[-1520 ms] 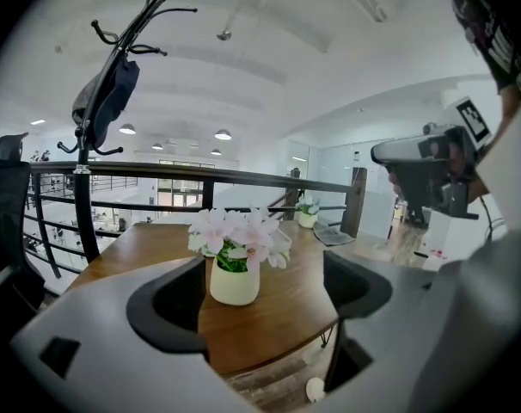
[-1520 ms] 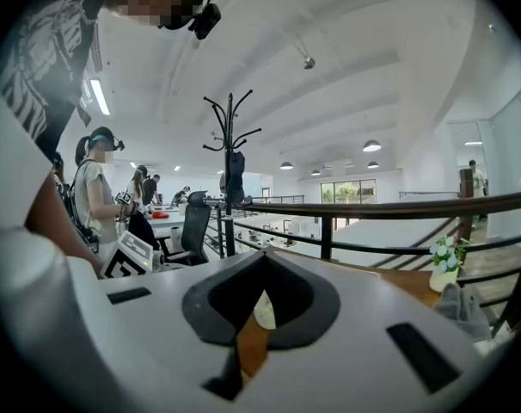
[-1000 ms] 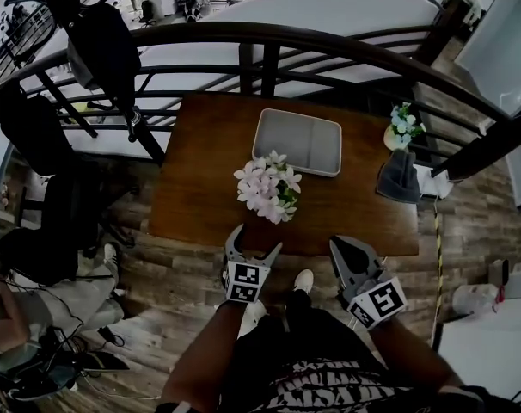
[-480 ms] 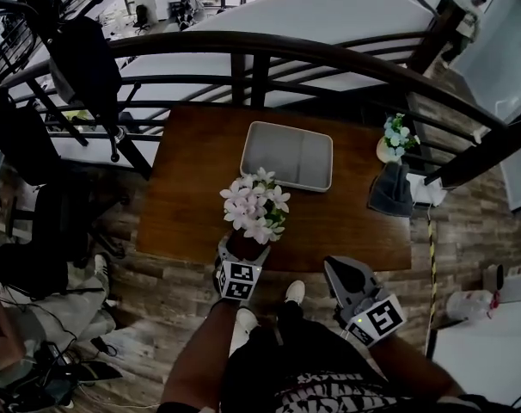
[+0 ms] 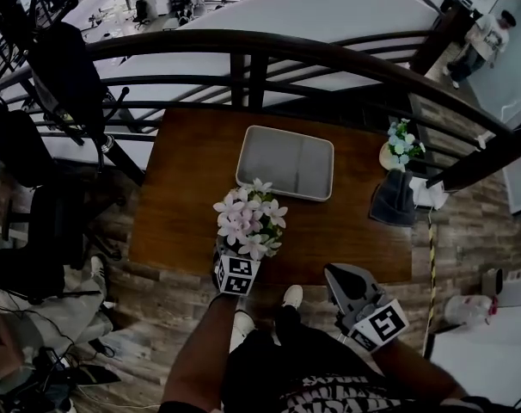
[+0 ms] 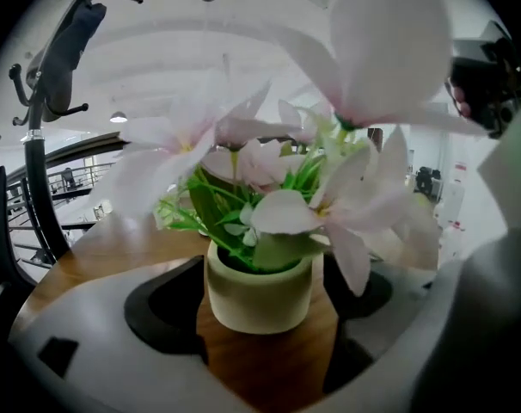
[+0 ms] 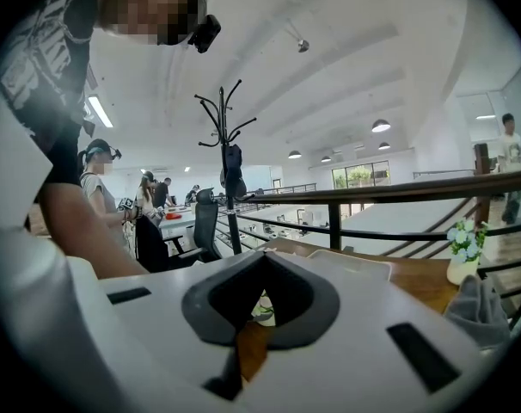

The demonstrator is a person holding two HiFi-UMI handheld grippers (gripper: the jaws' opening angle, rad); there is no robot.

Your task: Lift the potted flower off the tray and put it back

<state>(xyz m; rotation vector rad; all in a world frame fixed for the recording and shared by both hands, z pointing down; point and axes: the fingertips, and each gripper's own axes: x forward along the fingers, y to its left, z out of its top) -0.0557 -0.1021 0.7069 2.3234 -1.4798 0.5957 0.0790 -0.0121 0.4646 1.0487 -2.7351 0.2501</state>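
L gripper (image 5: 240, 253) spread wide; R gripper (image 5: 334, 274) pinched closed.

The table (image 5: 183, 205) fills the middle of the head view, with the railing (image 5: 329, 54) behind it. The tray (image 5: 286, 163) lies on the table's far middle part. The potted flower (image 5: 246, 222) stands on the table in front of the tray, to its lower left and apart from it, close to the near edge. The left gripper (image 6: 260, 269) sits at that edge, its jaws on either side of the pot without touching it. The right gripper (image 5: 345, 272) is at the same edge, further right. A small vase (image 5: 398, 144) stands at the table's right end, with a cloth (image 5: 392, 200) just in front of it. A coat stand (image 5: 63, 58) is at upper left.
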